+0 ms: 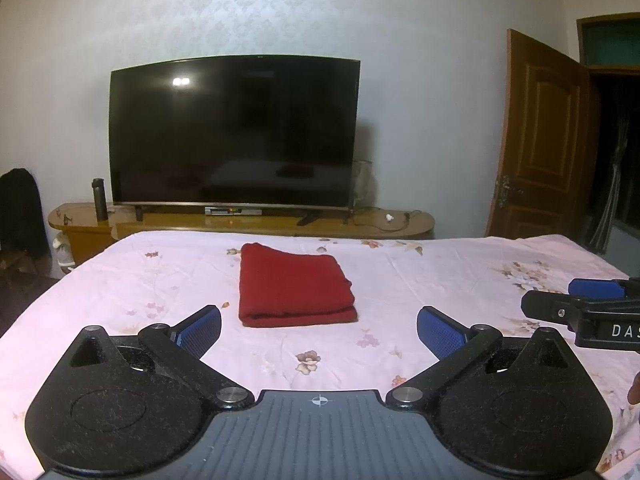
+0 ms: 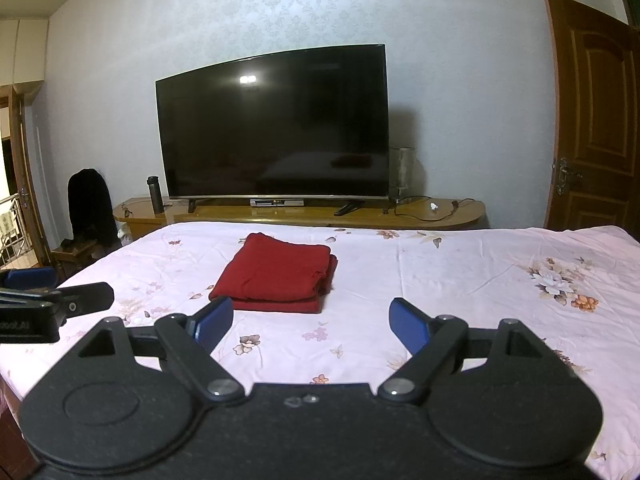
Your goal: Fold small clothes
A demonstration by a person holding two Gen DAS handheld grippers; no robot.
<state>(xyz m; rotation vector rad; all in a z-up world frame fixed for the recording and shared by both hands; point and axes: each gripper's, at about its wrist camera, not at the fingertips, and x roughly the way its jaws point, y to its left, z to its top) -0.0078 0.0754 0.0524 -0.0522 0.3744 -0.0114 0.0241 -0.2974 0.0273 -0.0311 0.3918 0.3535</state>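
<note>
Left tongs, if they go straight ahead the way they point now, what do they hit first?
Most likely the folded red garment lying on the bed sheet. It sits dead ahead of the open left tongs, though depth is hard to judge.

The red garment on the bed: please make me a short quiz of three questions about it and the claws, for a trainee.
1. True or false: the red garment lies folded on the floral bedsheet.
2. Multiple choice: the left claw and the right claw are A) both shut on the garment, B) both open and holding nothing, C) one open and one shut.
3. Short answer: which large dark thing stands on the wooden cabinet behind the bed?

Key:
1. True; it is a neat rectangle with stacked layers at its edge.
2. B; the garment lies beyond the blue pads, apart from them.
3. The television, switched off.
</note>
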